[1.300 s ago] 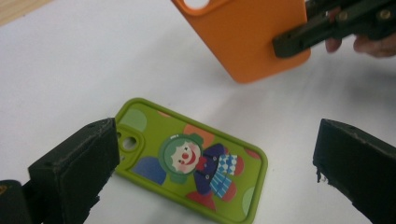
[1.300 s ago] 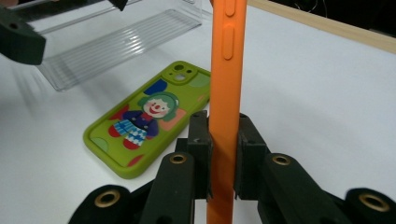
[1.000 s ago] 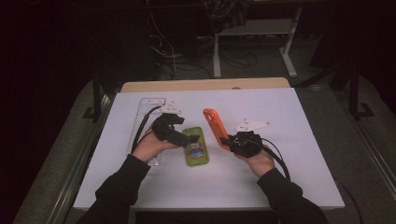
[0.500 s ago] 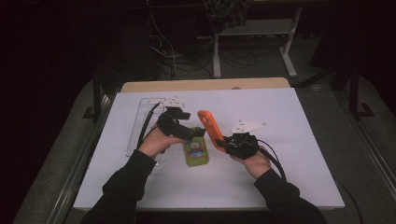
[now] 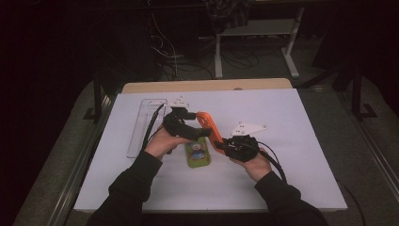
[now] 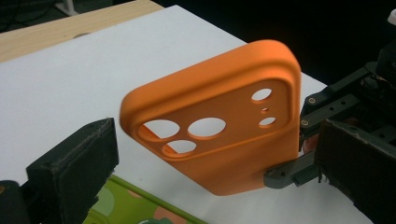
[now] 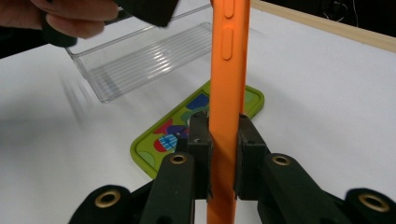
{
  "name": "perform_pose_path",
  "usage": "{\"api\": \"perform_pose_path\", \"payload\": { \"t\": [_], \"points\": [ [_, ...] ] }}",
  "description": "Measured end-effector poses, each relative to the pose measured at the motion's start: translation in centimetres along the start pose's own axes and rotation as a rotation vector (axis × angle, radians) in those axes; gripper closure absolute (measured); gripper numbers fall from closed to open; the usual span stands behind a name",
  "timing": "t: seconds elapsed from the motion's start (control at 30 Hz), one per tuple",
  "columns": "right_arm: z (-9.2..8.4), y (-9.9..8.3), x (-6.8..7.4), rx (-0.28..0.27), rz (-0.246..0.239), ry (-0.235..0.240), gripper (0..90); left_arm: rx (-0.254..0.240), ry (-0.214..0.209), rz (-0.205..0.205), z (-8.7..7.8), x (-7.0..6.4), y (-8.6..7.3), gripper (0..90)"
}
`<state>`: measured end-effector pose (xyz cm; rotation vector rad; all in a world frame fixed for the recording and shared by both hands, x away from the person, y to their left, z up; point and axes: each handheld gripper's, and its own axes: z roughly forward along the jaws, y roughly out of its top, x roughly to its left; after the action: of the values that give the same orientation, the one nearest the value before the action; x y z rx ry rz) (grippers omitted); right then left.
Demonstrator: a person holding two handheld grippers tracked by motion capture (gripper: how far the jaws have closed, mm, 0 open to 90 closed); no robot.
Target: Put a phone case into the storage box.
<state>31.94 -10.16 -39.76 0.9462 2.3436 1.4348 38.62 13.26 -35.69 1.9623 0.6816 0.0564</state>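
An orange phone case [image 5: 210, 130] stands on edge above the table, camera holes [image 6: 205, 127] facing my left gripper. My right gripper [image 5: 222, 144] is shut on its lower end; the pads [image 7: 201, 140] press both faces of the orange case [image 7: 226, 93]. My left gripper [image 5: 194, 123] is open at the case's upper end. Its two pads [image 6: 77, 163] stand wide on either side of the case [image 6: 233, 154] without touching it. A green patterned phone case [image 5: 197, 153] lies flat on the white table below both grippers, the same green case [image 7: 187, 128] behind the right jaws.
A clear plastic tray [image 5: 146, 126] lies on the left of the white table sheet [image 5: 291, 141], the same tray [image 7: 149, 60] beyond the orange case. A wooden table edge [image 5: 207, 85] runs along the back. Cables trail from both grippers.
My left gripper has shifted right and up from beside the green case to the orange case's upper end. The orange case has leaned slightly left towards it.
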Motion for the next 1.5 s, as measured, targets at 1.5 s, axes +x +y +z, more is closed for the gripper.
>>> {"api": "perform_pose_path", "payload": {
  "t": [1.5],
  "points": [
    [1.1,-0.4,0.7,0.039,-0.016,0.002,78.2,-0.077,-0.003,-0.018,0.7,-0.6,0.6,15.0]
  ]
}}
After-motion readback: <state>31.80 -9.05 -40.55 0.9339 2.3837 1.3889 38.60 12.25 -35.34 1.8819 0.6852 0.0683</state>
